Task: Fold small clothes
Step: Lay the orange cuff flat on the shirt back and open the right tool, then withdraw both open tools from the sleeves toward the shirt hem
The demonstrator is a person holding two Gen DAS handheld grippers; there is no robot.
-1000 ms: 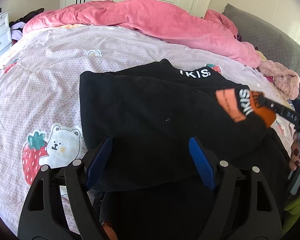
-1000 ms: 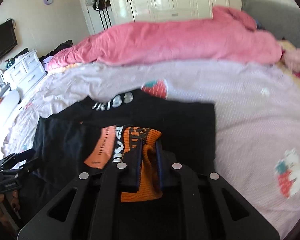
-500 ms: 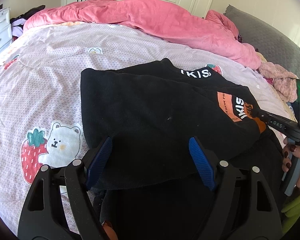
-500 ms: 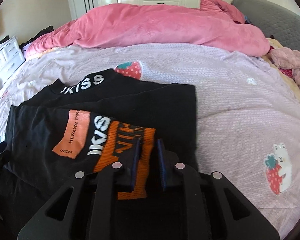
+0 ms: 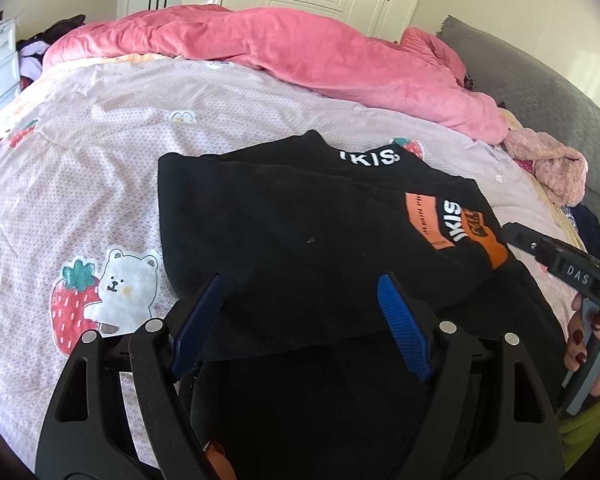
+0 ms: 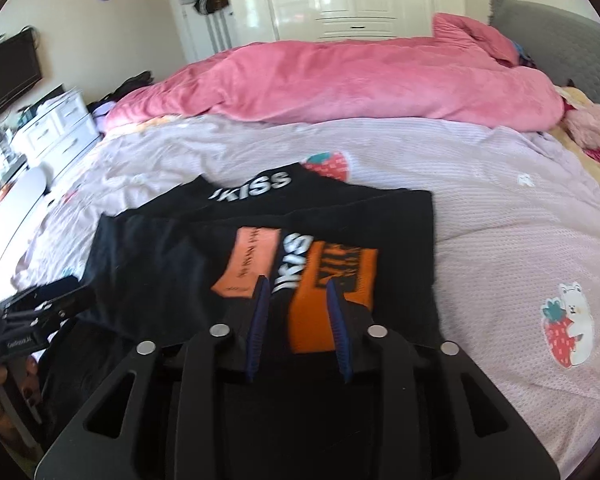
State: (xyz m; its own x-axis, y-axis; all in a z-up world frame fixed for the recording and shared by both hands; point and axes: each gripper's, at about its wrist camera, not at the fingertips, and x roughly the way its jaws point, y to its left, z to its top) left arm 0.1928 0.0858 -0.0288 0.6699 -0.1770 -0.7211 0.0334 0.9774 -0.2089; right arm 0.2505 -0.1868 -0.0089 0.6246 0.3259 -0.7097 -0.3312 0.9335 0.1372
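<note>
Near the bed's front edge, on the pink printed sheet (image 5: 100, 168): a black garment (image 5: 284, 232), partly folded, white lettering at its far end toward the pink duvet (image 5: 308, 52) heaped along the bed's far edge. Folded across it from the right, a sleeve with an orange cuff (image 6: 332, 292), now lying flat on the black body. Right gripper (image 6: 300, 316): jaws just been opening, from nearly shut on the cuff a second ago to a narrow gap, blue pads (image 6: 260, 320) clear of the cloth on both sides, cuff lying between and below them, nothing held. Seen from the left wrist, drawn back off the cuff toward the bed's right edge. Left gripper (image 5: 304, 320): jaws wide, unmoved over the past second, hovering above the garment's near hem, gripping nothing. Meaning for the task, as a judgement: sleeve fold laid and released, one step done; probably next, a fold of the hem up toward the lettering, both grippers free to take it.
</note>
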